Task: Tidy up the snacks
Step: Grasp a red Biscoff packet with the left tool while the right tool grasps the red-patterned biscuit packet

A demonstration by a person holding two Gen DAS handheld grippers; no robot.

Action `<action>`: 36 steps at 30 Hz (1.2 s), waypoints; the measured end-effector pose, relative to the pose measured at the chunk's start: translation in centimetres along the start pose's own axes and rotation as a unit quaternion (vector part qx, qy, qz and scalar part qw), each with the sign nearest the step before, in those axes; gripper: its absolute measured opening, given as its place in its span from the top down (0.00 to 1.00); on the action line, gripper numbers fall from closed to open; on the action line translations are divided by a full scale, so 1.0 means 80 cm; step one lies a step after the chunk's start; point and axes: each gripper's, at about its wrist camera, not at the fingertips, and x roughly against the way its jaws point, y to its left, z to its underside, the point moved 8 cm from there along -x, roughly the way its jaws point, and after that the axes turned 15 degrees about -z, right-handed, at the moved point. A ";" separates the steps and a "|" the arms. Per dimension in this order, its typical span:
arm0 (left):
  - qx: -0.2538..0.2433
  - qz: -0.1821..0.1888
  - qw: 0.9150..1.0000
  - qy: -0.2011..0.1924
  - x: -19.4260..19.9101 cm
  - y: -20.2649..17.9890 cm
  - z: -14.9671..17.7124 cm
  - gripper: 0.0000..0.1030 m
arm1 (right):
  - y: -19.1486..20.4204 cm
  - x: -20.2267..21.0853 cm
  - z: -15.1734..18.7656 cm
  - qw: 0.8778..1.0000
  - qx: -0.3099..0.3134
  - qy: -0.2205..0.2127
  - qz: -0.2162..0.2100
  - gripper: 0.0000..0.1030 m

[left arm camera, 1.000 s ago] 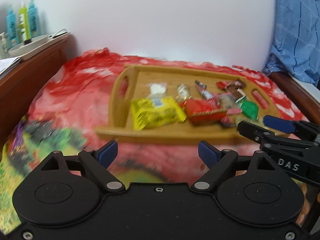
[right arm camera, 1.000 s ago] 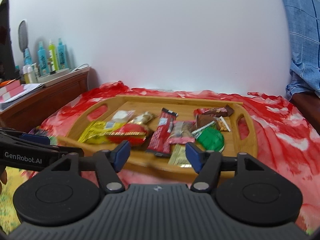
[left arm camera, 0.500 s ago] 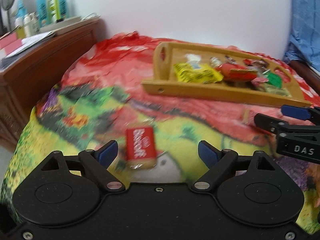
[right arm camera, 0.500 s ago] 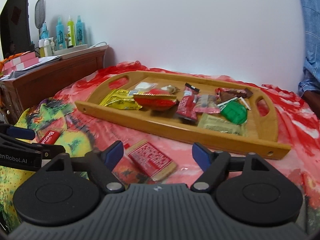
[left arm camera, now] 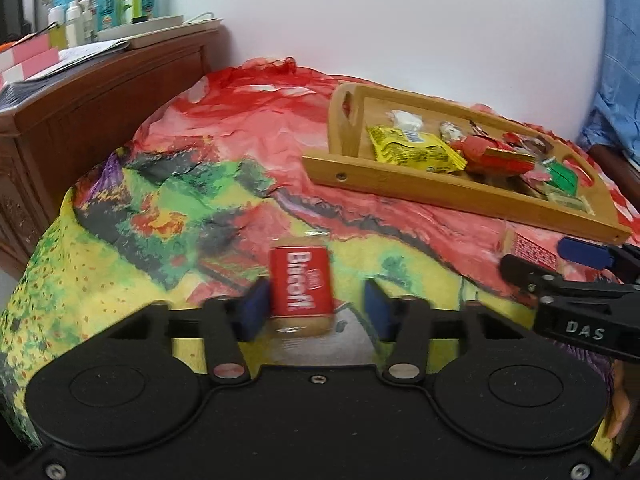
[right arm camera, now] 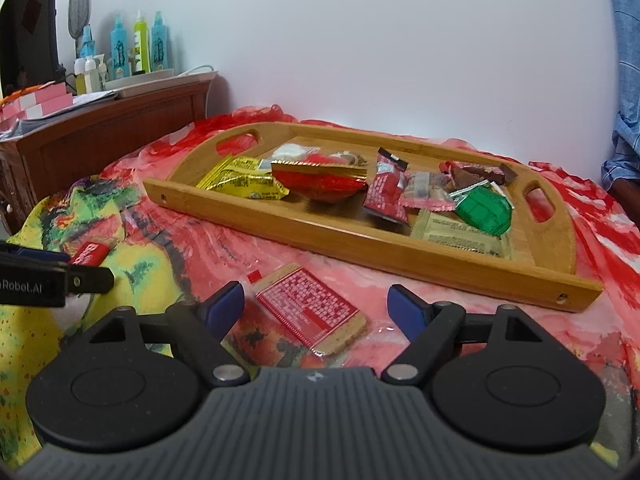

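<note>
A wooden tray [left arm camera: 460,194] [right arm camera: 360,240] lies on the bed and holds several snacks: a yellow packet [left arm camera: 416,152] [right arm camera: 244,180], a red packet [right arm camera: 320,180], a green one [right arm camera: 484,210]. A red Biscoff biscuit [left arm camera: 300,286] lies on the bedcover between the fingers of my left gripper [left arm camera: 316,306], which is open around it with a gap on each side. It also shows in the right wrist view [right arm camera: 90,254]. A second red biscuit pack [right arm camera: 310,312] [left arm camera: 532,250] lies in front of the tray between the fingers of my open right gripper [right arm camera: 316,306].
A colourful red, yellow and green bedcover [left arm camera: 180,200] covers the bed. A wooden dresser [left arm camera: 80,120] with bottles [right arm camera: 136,46] and papers stands at the left. A blue checked cloth [left arm camera: 618,80] hangs at the right. A white wall is behind.
Both grippers have moved down and closer to the biscuit packs on the bedcover. The left gripper's fingers have narrowed around the Biscoff biscuit.
</note>
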 end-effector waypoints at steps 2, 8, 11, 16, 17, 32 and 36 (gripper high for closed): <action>-0.004 0.008 1.000 0.003 0.001 -0.003 -0.002 0.68 | 0.004 -0.001 0.001 1.000 0.008 0.003 -0.002 0.15; -0.019 0.015 1.000 0.005 0.006 -0.019 -0.004 0.69 | 0.013 0.001 0.002 1.000 0.017 0.007 -0.012 0.22; -0.031 0.020 0.999 0.004 0.012 -0.029 -0.004 0.69 | 0.012 0.003 0.001 1.000 0.017 0.005 -0.005 0.29; -0.039 0.027 0.999 0.001 0.018 -0.043 -0.009 0.69 | 0.005 0.004 -0.003 1.000 0.005 -0.002 -0.003 0.34; -0.042 0.029 0.999 0.000 0.019 -0.045 -0.011 0.69 | 0.003 0.003 -0.004 1.000 0.003 -0.001 -0.004 0.34; -0.047 0.043 0.998 0.015 0.023 -0.067 -0.023 0.69 | 0.017 0.004 -0.006 0.999 0.038 0.022 0.002 0.63; -0.055 0.044 0.998 0.009 0.026 -0.075 -0.034 0.69 | 0.018 0.019 -0.016 0.999 0.032 -0.002 0.009 0.64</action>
